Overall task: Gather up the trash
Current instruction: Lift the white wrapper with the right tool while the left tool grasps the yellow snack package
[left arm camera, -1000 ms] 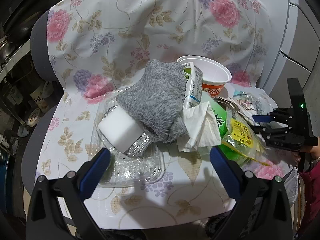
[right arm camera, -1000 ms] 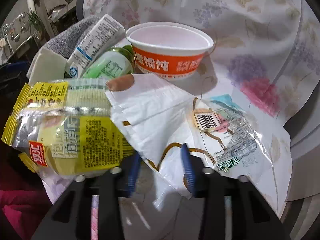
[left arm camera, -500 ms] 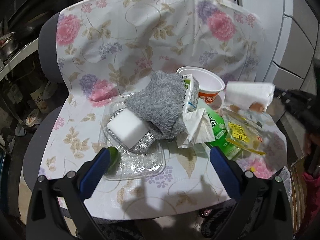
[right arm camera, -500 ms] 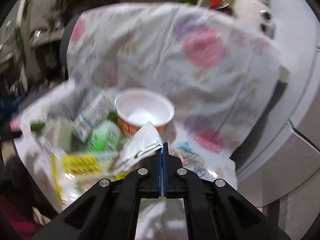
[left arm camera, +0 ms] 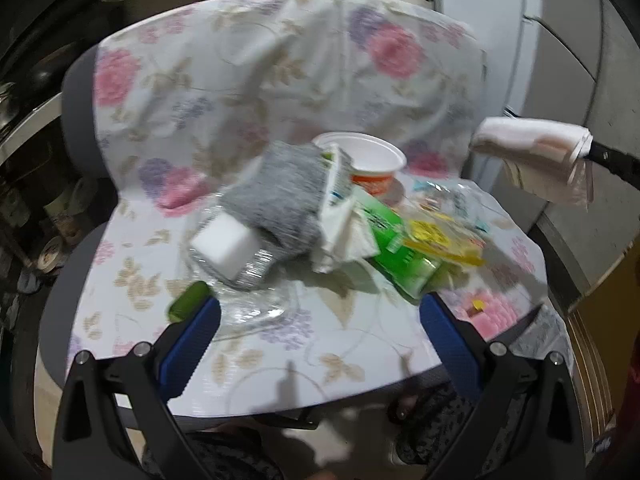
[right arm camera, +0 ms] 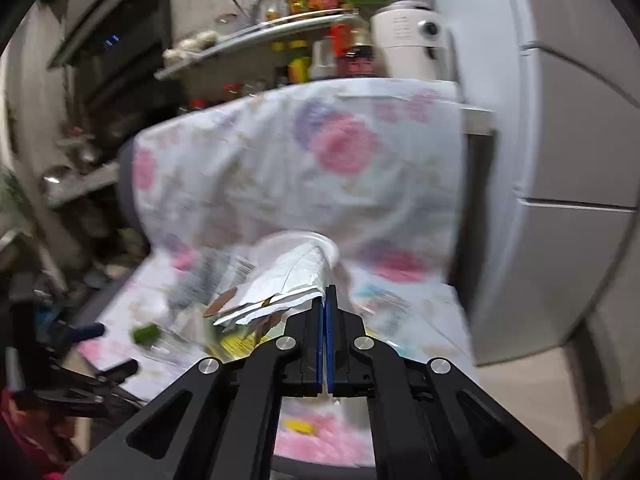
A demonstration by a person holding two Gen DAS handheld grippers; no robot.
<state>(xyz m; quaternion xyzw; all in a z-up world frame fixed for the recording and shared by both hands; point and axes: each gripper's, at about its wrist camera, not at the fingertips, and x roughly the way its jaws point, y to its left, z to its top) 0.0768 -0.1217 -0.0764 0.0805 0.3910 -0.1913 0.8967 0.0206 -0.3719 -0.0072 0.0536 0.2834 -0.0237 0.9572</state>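
Right jaws: the right gripper has its jaws pressed together on the edge of a white paper wrapper; the wrapper sticks out to the left of the tips, in the middle of the right wrist view.
Left jaws: the left gripper has its jaws wide apart with nothing between them, at the bottom of the left wrist view.
Wrapper place: in the left wrist view the same white paper wrapper hangs in the air at the right edge of the frame, above and well apart from the heap.
Remaining trash: on the chair with the floral cover lie a paper bowl, a grey cloth, a white sponge block on a foil tray, a green packet and a yellow snack bag, all near the centre.
Step in hand: I judge that one piece is picked and is being carried away from the heap.
Next move: it calls for a bin or bag to release the wrapper into; no such container is clearly visible here. The grip is only on a thin edge, so the paper may slip.
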